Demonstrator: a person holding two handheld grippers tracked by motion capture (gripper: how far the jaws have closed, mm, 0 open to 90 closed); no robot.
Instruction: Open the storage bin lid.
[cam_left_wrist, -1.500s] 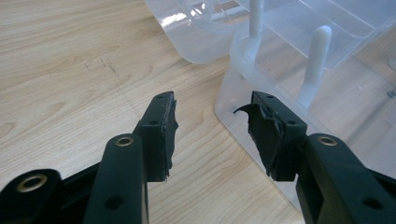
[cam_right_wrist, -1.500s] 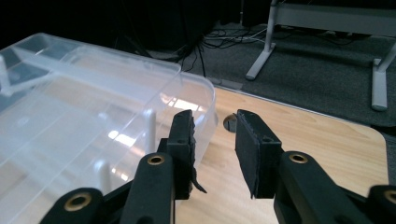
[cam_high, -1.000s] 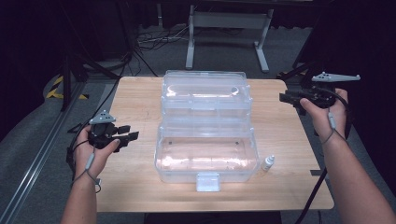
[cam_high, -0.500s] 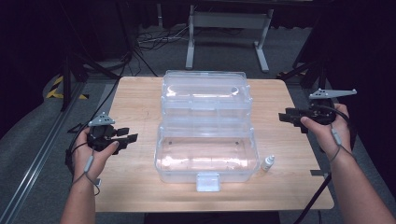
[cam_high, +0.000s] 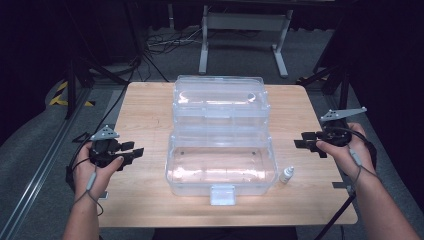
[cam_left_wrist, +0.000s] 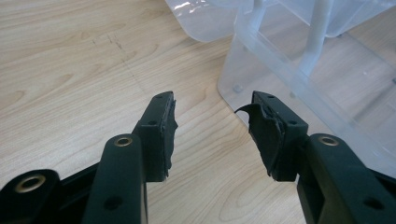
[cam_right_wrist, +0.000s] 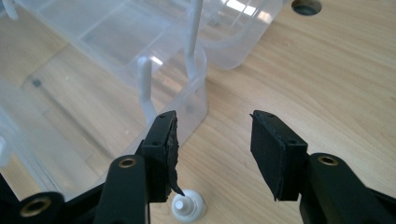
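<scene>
The clear box (cam_high: 221, 150) sits open in the middle of the surface (cam_high: 145, 200). The left hand-held gripper (cam_high: 134, 152) is released, holding nothing. The right hand-held gripper (cam_high: 302, 141) has just been opening, nothing between its jaws, near a small bottle (cam_high: 286, 174).

Clear plastic box (cam_high: 221, 167), open and empty, mid-tabletop (cam_high: 145, 105), lid (cam_high: 218, 97) tipped back beyond its far edge, white latch at the near wall. Small white dropper bottle (cam_high: 286, 174), upright, just beside the box's near right corner.
</scene>
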